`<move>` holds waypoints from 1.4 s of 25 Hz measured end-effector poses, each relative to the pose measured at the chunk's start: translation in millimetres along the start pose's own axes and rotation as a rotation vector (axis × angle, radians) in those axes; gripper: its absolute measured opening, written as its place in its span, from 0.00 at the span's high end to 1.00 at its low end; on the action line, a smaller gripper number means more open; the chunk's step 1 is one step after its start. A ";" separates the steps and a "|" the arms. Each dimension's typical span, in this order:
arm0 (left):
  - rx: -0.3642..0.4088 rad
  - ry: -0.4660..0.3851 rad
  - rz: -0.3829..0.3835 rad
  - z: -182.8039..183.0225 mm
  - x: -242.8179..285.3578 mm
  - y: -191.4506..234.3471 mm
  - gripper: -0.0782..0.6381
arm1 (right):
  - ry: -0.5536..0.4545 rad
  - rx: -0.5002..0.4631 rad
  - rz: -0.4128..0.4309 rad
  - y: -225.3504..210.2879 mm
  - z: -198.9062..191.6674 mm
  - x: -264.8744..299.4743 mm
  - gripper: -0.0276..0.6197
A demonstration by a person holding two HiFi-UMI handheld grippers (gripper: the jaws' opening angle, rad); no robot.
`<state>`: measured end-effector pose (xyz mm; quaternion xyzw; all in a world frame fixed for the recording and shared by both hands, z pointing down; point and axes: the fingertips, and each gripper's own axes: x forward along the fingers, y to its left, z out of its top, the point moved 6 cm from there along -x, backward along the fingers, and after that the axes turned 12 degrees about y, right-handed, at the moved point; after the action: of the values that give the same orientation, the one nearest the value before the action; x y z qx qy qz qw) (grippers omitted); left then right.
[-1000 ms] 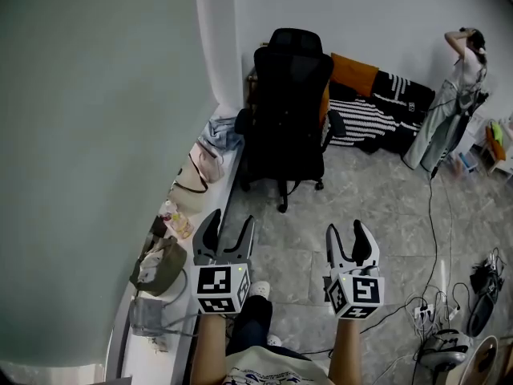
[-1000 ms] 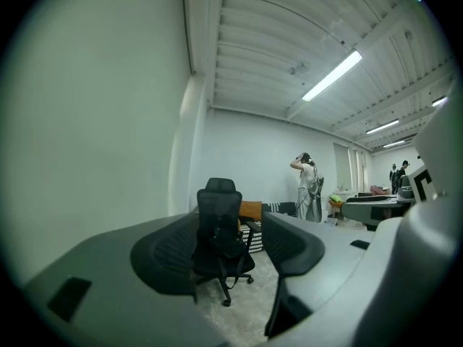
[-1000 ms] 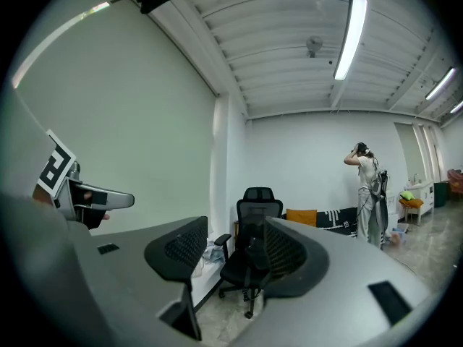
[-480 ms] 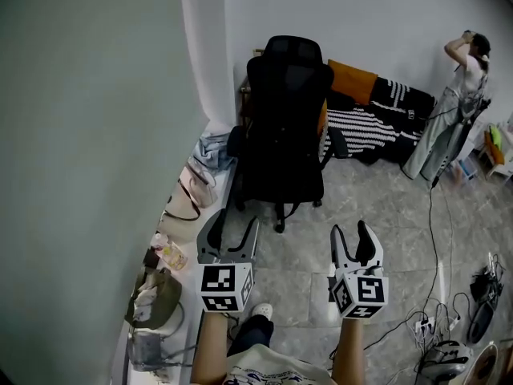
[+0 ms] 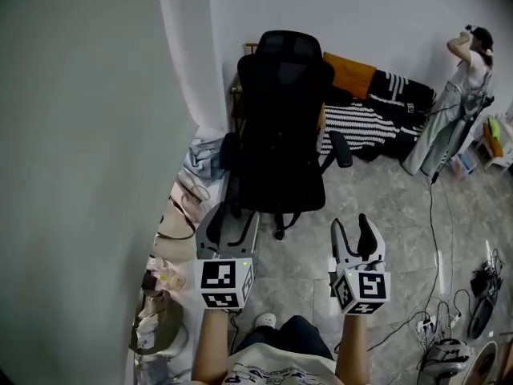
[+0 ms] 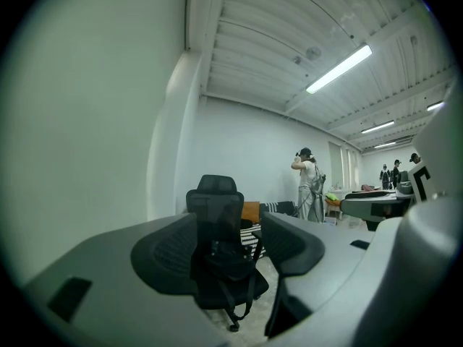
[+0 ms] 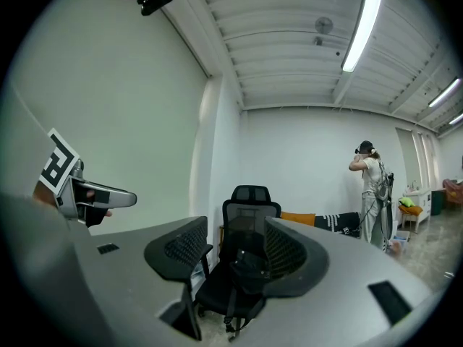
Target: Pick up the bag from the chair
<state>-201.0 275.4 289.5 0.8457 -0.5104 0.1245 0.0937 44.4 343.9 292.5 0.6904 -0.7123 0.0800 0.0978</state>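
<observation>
The black bag (image 7: 249, 267) sits on the chair (image 5: 280, 135) seat, straps dangling off its front; snatch a strap alone and it could snag the armrest (image 5: 343, 149). Your left gripper (image 5: 230, 220) and right gripper (image 5: 353, 226) hang spread and empty, short of the chair. Handbags (image 5: 178, 215) line the wall (image 5: 80, 135) left of the chair.

Even light from ceiling tubes (image 7: 359, 27); soft shadows; fisheye edges black; fingers (image 6: 173, 255) blurred.

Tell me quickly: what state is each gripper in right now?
Left gripper: open, nothing between its jaws.
Right gripper: open, nothing between its jaws.
</observation>
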 end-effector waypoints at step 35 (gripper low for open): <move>-0.073 0.096 0.133 80.6 389.7 61.4 0.51 | 0.116 -0.021 0.136 -158.9 44.8 402.2 0.55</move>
<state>-71.6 -103.3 334.2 0.7991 -0.5644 0.1521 0.1405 190.7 -62.0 346.3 0.6336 -0.7514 0.1188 0.1406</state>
